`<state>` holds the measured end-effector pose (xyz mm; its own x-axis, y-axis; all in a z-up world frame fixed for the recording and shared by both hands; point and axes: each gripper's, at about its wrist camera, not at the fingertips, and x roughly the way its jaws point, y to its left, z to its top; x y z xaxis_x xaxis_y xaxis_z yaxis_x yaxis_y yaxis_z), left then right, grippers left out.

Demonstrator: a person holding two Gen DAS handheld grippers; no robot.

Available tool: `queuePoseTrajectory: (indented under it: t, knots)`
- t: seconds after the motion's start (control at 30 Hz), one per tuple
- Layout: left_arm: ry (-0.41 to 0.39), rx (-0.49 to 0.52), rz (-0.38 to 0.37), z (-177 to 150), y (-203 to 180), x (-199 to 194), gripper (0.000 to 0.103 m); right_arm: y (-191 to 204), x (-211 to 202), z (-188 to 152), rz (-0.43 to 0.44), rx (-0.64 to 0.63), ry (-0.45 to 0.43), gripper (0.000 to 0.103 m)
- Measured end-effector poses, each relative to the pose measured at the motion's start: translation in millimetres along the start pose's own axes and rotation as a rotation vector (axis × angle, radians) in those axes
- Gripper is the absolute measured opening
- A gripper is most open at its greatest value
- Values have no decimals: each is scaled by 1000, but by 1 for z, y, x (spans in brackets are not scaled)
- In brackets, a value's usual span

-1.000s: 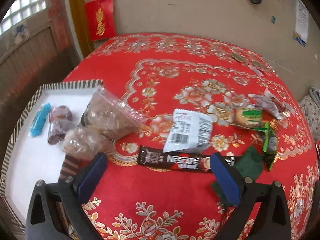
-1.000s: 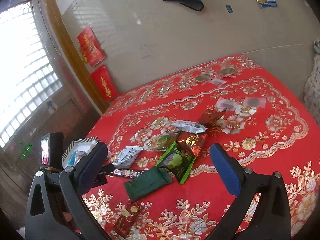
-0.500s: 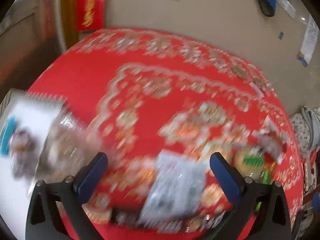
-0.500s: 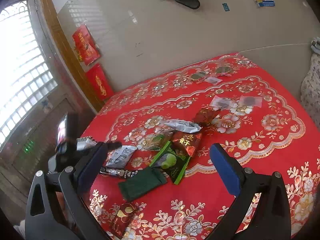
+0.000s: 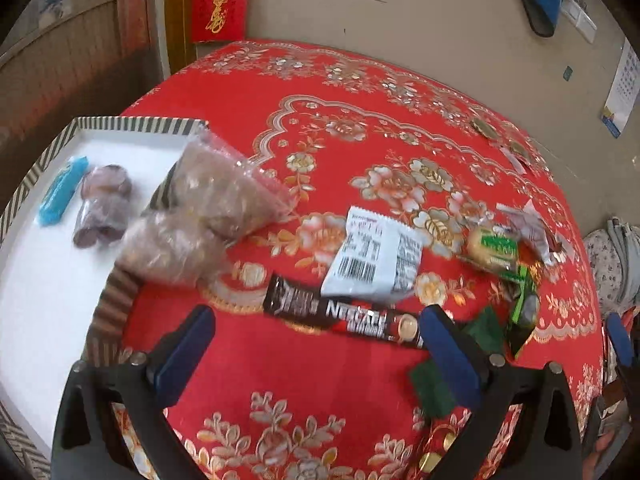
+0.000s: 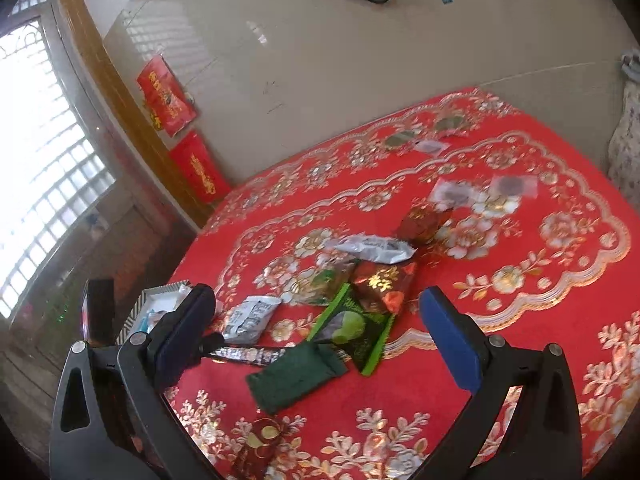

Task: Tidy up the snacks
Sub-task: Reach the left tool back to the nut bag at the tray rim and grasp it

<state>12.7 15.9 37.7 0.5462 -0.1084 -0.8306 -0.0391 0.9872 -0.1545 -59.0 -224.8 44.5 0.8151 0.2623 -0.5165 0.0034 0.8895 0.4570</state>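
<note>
left wrist: nescafé stick (image 5: 352, 316) lies between the hand-held gripper (image 5: 316, 344) pads (spread).

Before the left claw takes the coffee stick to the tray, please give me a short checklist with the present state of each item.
1. Left claw open and empty: ok, nothing between its fingers.
2. Coffee stick lies ahead of the left claw: ok, but it is not yet between the fingers.
3. Stick free to lift: not ok, the white packet overlaps its middle.
4. Room in the tray: ok, bare white floor shows beside the blue candy.
5. Path to the tray: not ok, two clear bags lie over its rim.
6. Right claw out of the way: ok, open and empty above the green packets.
</note>
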Motion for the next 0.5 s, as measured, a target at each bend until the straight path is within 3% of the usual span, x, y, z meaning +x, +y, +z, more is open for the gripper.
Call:
queuePoseTrajectory:
  t: [0.1, 0.2, 0.43, 0.5]
  knots:
    - [1, -2, 52, 5, 6, 10, 103, 7, 1, -2, 9, -25, 7, 103]
    - [29, -51, 54, 14, 19, 28, 103, 13, -5, -2, -2, -61, -14, 103]
    - [15, -13, -29, 55, -9, 54, 103, 5, -8, 3, -29, -41, -22, 103]
    - [10, 18, -84, 72, -26, 61, 103, 7, -9, 3, -41, -54, -17, 103]
